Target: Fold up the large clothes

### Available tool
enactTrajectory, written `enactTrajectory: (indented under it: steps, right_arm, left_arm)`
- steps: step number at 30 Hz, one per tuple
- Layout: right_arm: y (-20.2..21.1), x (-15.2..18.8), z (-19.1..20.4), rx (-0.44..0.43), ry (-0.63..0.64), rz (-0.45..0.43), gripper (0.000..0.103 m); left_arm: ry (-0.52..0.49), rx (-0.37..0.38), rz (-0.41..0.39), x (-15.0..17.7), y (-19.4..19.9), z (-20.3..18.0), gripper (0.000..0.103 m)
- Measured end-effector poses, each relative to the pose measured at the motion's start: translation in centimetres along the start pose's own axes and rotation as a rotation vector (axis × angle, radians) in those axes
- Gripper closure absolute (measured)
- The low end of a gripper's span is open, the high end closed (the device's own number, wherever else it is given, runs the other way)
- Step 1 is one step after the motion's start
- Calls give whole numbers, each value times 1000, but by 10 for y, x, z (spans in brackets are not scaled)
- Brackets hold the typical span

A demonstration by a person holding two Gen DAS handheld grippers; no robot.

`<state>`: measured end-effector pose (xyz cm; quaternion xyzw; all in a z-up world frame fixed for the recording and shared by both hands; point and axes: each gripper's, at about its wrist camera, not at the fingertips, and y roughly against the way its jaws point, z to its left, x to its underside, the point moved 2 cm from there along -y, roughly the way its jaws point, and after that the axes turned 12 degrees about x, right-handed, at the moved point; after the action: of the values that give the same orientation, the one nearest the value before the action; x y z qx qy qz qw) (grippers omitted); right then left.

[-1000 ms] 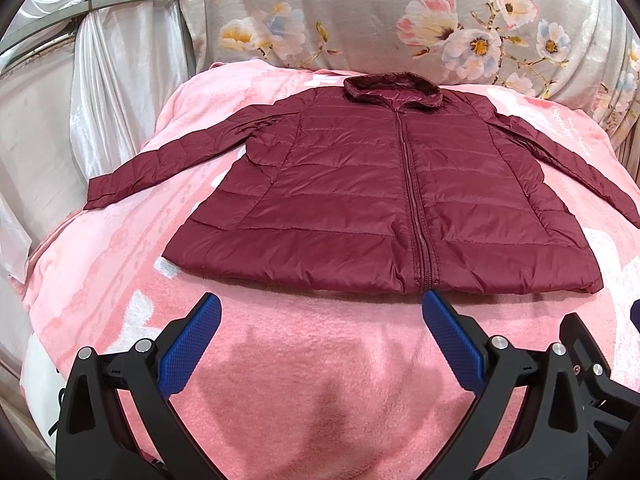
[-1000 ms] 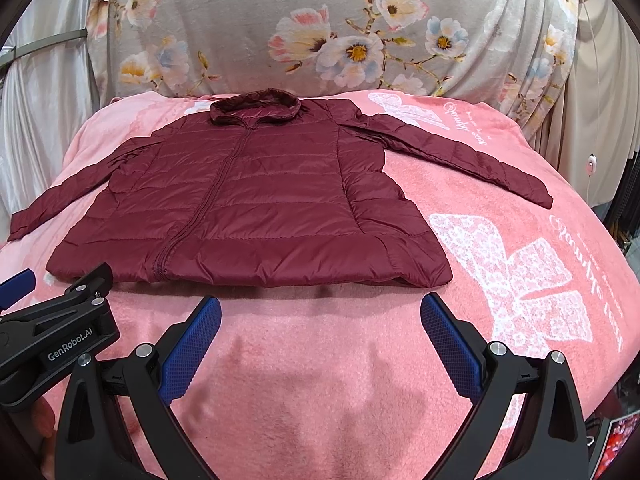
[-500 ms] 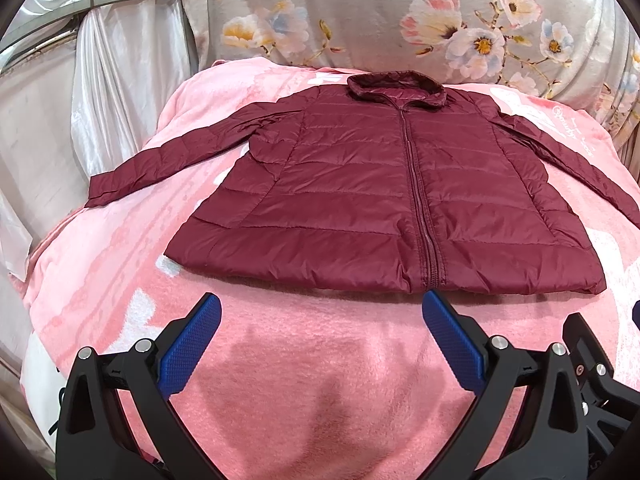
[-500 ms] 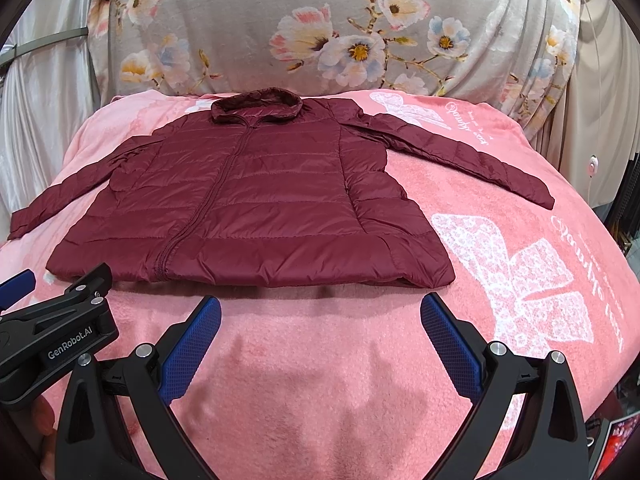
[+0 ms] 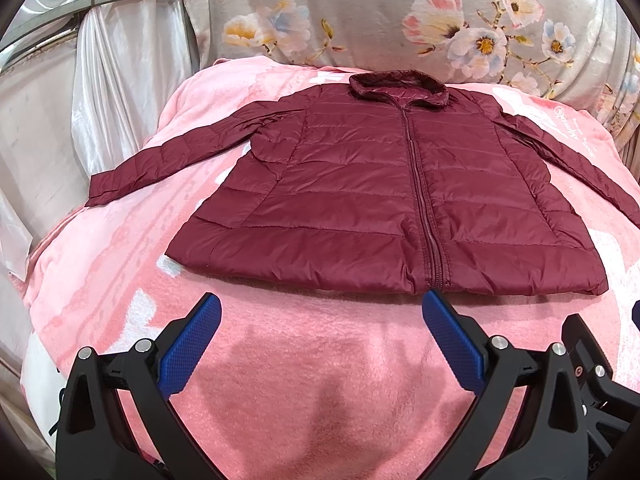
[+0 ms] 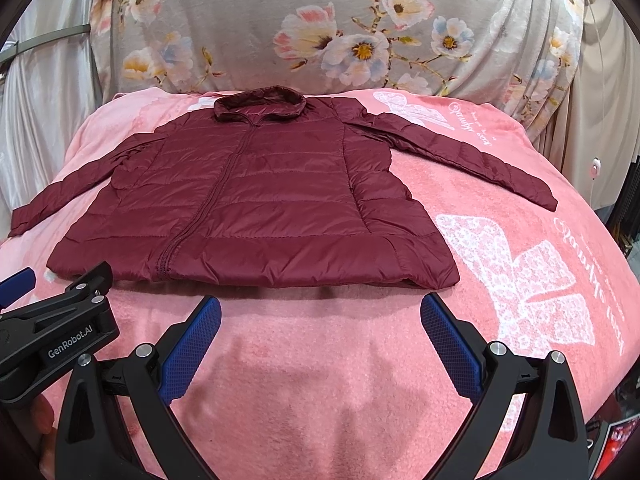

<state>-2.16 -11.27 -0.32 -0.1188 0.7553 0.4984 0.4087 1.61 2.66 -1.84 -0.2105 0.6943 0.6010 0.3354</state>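
Observation:
A maroon quilted jacket (image 5: 380, 200) lies flat, front up and zipped, on a pink blanket (image 5: 320, 360), sleeves spread to both sides. It also shows in the right wrist view (image 6: 260, 208). My left gripper (image 5: 320, 320) is open and empty, hovering just short of the jacket's hem, near the zipper end. My right gripper (image 6: 320, 320) is open and empty, just short of the hem's right half. The left gripper's body (image 6: 56, 344) shows at the right wrist view's lower left.
A floral grey sheet (image 6: 320, 28) hangs behind the bed. White curtains and a metal rail (image 5: 100, 60) stand at the left. The blanket has white bow prints (image 6: 528, 280) at the right; the bed edge drops off there.
Both grippers have stayed open and nearly still. The left wrist view has shifted slightly, so the jacket sits a little lower in it.

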Motion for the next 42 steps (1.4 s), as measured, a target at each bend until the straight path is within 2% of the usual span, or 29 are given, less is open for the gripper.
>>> enactTrajectory:
  steps: [23,28,34,39,42]
  right_arm:
    - [-4,9,10,-7,-3,16,5]
    - [-16,4,-2,-4,-15,26,5]
    - [-46,-23,-44,43,-66,19,5]
    - [-97,-62,-132,75,-254,58,5]
    - [-136,-78,-192,131,-380,91,5]
  left_arm:
    - [4,-21,9,2,-6,6,5]
    - [21,-32,14,-2,-11,8,5]
    - [28,-9,34,-18,-28,12,5]
    - [36,-39,2,-41,-44,20,5]
    - [63,-32,-12,-59,-57,25,5]
